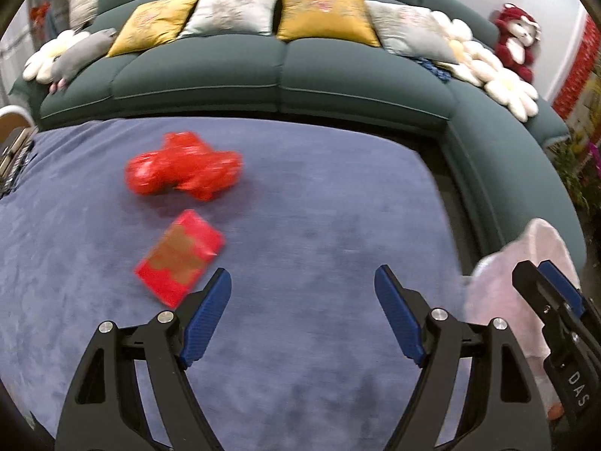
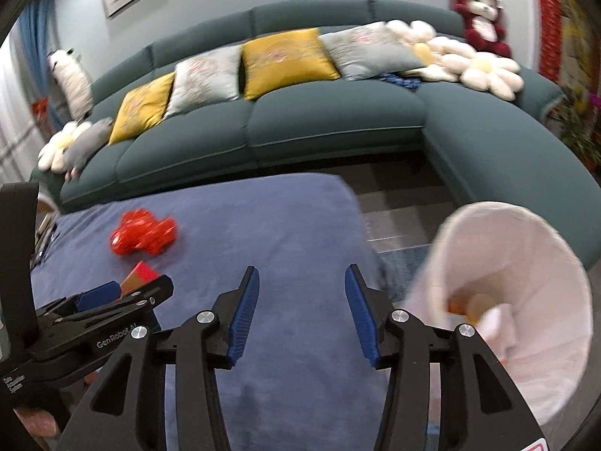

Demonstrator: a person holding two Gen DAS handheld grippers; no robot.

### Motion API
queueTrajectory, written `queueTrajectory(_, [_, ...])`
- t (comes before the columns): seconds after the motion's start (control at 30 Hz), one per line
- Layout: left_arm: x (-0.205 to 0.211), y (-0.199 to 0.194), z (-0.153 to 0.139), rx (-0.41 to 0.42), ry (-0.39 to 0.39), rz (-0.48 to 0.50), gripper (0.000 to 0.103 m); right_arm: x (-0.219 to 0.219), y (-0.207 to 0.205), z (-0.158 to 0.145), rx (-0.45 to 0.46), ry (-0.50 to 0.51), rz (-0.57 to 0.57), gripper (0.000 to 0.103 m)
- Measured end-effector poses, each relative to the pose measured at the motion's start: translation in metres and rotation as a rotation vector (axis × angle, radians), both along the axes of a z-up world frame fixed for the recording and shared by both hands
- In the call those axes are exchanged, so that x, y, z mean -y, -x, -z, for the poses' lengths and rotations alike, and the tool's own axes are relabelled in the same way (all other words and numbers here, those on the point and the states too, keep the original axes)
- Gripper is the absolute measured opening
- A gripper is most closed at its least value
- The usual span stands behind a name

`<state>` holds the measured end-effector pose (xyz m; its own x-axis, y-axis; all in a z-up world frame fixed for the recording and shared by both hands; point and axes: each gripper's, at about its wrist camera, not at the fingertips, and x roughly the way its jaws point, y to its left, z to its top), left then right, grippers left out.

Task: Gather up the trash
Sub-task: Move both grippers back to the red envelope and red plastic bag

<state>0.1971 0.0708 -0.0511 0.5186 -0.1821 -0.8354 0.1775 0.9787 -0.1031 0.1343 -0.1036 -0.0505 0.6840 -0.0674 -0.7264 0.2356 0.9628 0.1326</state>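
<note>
A crumpled red wrapper (image 1: 184, 167) and a flat red packet with a gold pattern (image 1: 180, 257) lie on the blue cloth-covered table (image 1: 300, 225). My left gripper (image 1: 302, 282) is open and empty, just right of the packet. My right gripper (image 2: 302, 280) is open and empty over the table's right part. A white bag-lined bin (image 2: 514, 263) stands off the table's right edge and holds some white and orange scraps. The wrapper (image 2: 142, 231) and a corner of the packet (image 2: 141, 274) also show in the right wrist view, behind the left gripper's body.
A dark green corner sofa (image 1: 285, 71) with yellow and grey cushions, flower pillows and a red plush toy (image 1: 514, 37) runs behind and right of the table. Dark objects (image 1: 15, 158) sit at the table's far left edge. The bin's bag (image 1: 503, 282) shows beside my right gripper.
</note>
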Motion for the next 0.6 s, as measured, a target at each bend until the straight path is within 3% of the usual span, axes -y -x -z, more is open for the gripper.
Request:
queueTrajectory(0.33, [-0.082, -0.035, 0.039, -0.044, -0.036, 0.013, 0.075, -0.067, -0.053, 0.028, -0.062, -0.025, -0.102, 0.047])
queueTrajectory(0.6, [-0.104, -0.055, 0.061, -0.076, -0.002, 0.021, 0.071, -0.103, -0.091, 0.046, -0.098, -0.013, -0.15, 0.047])
